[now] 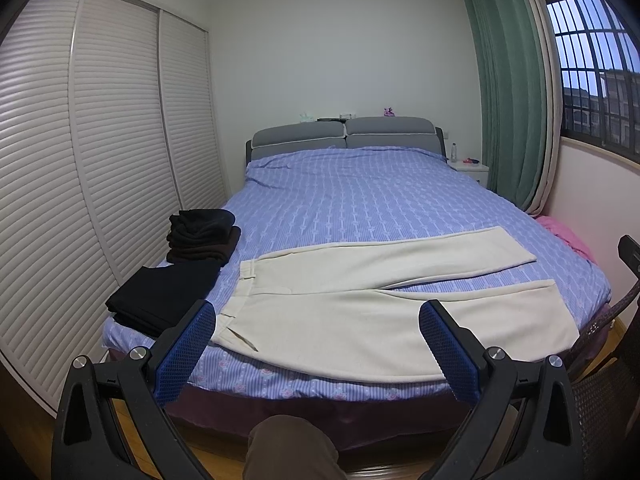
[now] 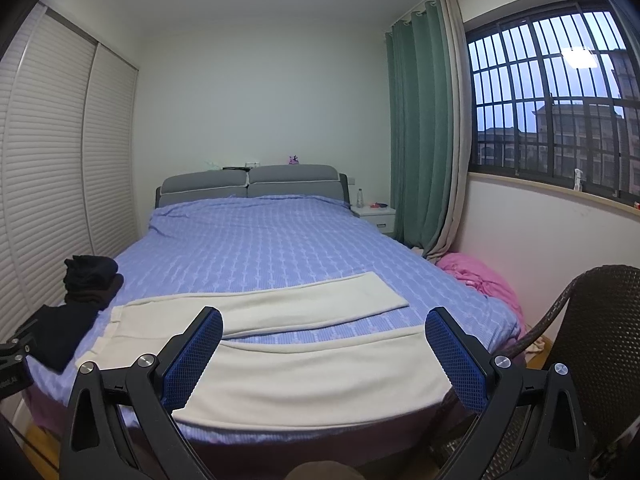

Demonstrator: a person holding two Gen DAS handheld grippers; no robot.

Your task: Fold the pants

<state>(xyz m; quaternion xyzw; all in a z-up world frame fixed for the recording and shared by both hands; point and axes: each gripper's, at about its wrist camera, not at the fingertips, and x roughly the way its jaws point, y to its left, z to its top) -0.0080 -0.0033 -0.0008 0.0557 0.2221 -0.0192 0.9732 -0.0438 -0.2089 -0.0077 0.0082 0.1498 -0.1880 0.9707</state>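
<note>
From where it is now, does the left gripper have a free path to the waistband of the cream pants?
Probably yes. The left gripper is open, holding nothing, and the waistband lies flat at the bed's near-left edge. The folded black clothes sit beside the waistband, not over it.

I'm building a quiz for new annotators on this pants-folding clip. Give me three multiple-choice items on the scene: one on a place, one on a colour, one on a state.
1. Where does the waistband of the cream pants lie?
A. toward the wardrobe side, near the dark folded clothes
B. toward the window side
C. against the headboard

2. What colour is the bed cover?
A. green
B. blue-violet with a pattern
C. plain white

3. What state is the left gripper in?
A. shut on a pant leg
B. shut on nothing
C. open, holding nothing

Answers:
1. A: the waistband sits beside the dark folded clothes, with the legs running toward the window.
2. B: the patterned blue-violet cloth covers the whole mattress.
3. C: its blue-padded fingers stand wide apart above the pants.
</note>
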